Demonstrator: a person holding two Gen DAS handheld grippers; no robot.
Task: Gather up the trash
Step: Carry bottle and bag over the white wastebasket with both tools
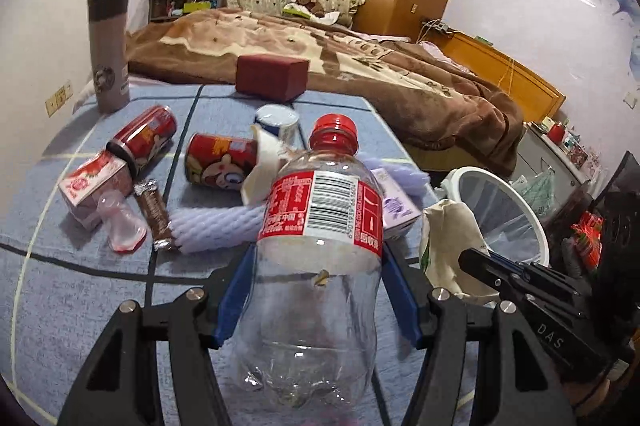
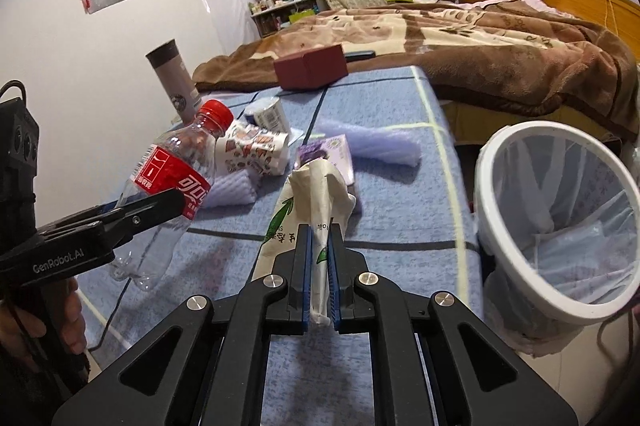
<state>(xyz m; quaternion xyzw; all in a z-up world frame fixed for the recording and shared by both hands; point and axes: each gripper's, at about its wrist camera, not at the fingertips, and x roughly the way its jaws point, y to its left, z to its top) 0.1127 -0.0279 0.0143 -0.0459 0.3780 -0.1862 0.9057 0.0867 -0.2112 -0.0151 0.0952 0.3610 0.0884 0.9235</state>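
My left gripper (image 1: 318, 254) is shut on an empty clear plastic bottle (image 1: 320, 246) with a red cap and red label, held above the blue tablecloth (image 1: 80, 286); it also shows in the right wrist view (image 2: 168, 186). My right gripper (image 2: 319, 226) is shut on a crumpled white paper wrapper (image 2: 316, 194) with green print, also visible in the left wrist view (image 1: 452, 238). A white-rimmed bin (image 2: 560, 222) with a plastic liner stands off the table's right edge. Two red cans (image 1: 144, 138) (image 1: 220, 162), a pink carton (image 1: 92, 190), a brown snack wrapper (image 1: 154, 214) and lilac foam netting (image 1: 216, 226) lie on the table.
A grey tumbler (image 1: 109, 50) and a dark red box (image 1: 272, 76) stand at the table's far side. A white cup (image 2: 268, 114) and a purple packet (image 2: 328, 154) lie mid-table. A bed with a brown blanket (image 2: 480, 38) is behind.
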